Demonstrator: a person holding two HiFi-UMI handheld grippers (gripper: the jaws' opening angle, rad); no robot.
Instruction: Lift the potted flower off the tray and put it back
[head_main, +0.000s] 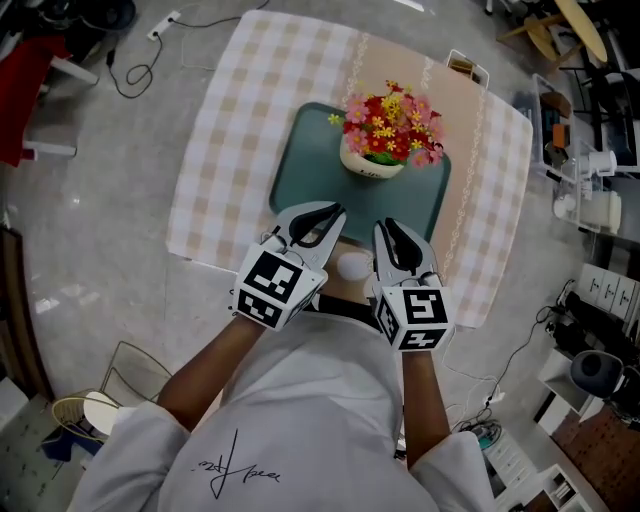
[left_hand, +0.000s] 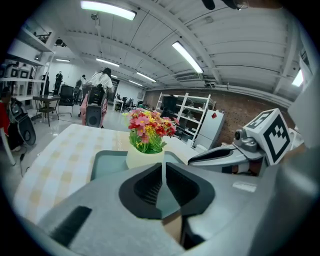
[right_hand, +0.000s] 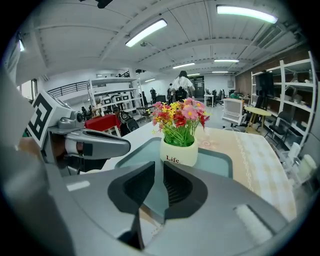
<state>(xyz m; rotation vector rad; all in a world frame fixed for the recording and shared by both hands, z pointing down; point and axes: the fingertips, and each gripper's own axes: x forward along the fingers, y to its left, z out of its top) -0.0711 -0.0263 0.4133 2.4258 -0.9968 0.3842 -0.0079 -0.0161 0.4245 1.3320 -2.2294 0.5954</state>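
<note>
A cream pot (head_main: 372, 165) of red, pink and yellow flowers (head_main: 390, 125) stands upright on the far part of a teal tray (head_main: 300, 170), on a checked tablecloth. Both grippers hover side by side at the tray's near edge, pointing at the pot and well short of it. My left gripper (head_main: 337, 210) has its jaws only a thin slit apart, with nothing between them. My right gripper (head_main: 384, 226) stands a little wider, also empty. The left gripper view shows the pot (left_hand: 142, 157) straight past the jaws (left_hand: 162, 167). In the right gripper view it (right_hand: 179, 154) sits just beyond the jaws (right_hand: 163, 167).
A small white round object (head_main: 352, 266) lies on the table between the two grippers. A white basket (head_main: 467, 68) sits at the table's far edge. Shelves and equipment (head_main: 590, 200) crowd the right side, cables (head_main: 135, 65) trail on the floor, and a wire chair (head_main: 120, 375) stands lower left.
</note>
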